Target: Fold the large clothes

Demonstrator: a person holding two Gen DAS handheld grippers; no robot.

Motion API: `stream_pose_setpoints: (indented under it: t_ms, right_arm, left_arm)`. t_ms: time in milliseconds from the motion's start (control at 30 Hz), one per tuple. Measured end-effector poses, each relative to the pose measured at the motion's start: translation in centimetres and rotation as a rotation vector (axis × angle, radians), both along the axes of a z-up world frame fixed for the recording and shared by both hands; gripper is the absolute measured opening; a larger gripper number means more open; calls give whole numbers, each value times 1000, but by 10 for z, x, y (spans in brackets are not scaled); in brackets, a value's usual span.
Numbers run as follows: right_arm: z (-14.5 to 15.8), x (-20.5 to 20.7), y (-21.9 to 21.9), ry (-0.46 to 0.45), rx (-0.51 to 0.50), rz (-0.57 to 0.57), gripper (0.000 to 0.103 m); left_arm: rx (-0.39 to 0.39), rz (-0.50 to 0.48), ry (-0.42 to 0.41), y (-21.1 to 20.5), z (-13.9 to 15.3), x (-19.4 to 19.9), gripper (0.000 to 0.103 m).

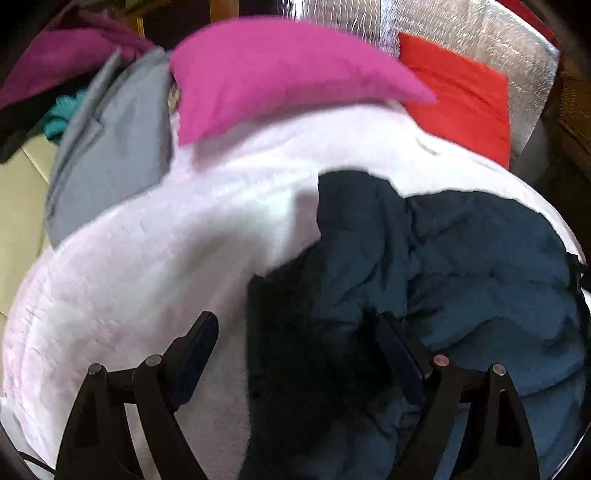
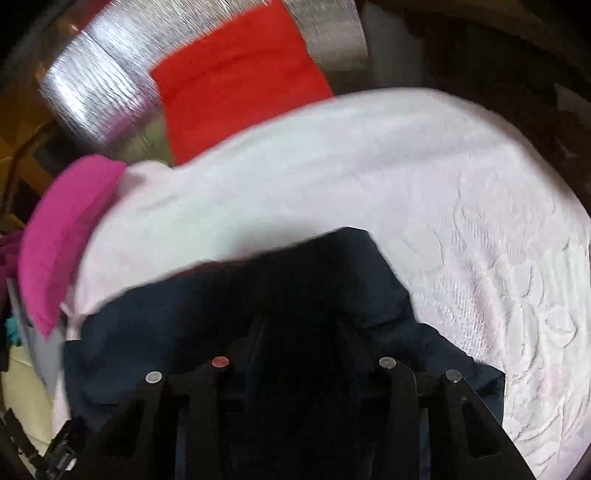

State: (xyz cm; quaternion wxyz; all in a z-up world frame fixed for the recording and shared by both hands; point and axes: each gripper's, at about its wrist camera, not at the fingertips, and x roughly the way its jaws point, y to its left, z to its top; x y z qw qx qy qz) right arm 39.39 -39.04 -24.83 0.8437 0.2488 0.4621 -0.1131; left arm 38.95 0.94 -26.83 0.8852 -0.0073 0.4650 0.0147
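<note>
A crumpled navy garment (image 1: 461, 266) lies on a pale, embossed white cover (image 1: 147, 277). My left gripper (image 1: 295, 332) hovers over the garment's left edge, wide open; its left finger is over the cover and its right finger over the navy cloth, with nothing pinched. In the right wrist view the navy garment (image 2: 184, 314) is bunched up around my right gripper (image 2: 299, 332). Its jaws stand close together with dark cloth between them and look shut on a fold. The fingertips are lost in the dark fabric. The white cover (image 2: 443, 184) spreads beyond.
A folded pink cloth (image 1: 266, 74) and a folded red cloth (image 1: 458, 96) lie at the cover's far side, the red one on a silver foil mat (image 1: 480, 33). A grey garment (image 1: 110, 147), a maroon one (image 1: 62, 51) and a teal scrap (image 1: 61, 114) sit far left.
</note>
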Motion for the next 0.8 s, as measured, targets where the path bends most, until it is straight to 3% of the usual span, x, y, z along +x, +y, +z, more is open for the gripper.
stream_pose_setpoints:
  t_ms: [133,233,333,400,467,667,733,800]
  right_arm:
    - [41,-1,47,-109,22,140,42]
    - [48,15,90,-104,3,247,42]
    - [19,39,117,-18,36,260,42]
    - [-9,50,122,60,20,235,43]
    - [-18,53,117,74,42,217,42]
    - [22,0,101,-36,115,236,46]
    - [30,-21,96,-66,93,243,65]
    - [42,-62,83,-107,72,213,70]
  left_arm:
    - [74,10,-73,1,17,-12,87]
    - [115,17,-74,4,15,-15,87]
    - [137,10,11,7,-10,-2,87]
    - [135,3,27,6,-15,-1,87]
    - [121,1,28,9,-11,0,87]
    - [56,-58,-66,2,26,-29,87]
    - [41,-89,-90,0,32,-36,87]
    - [20,-98,-92,2,36,-45,87]
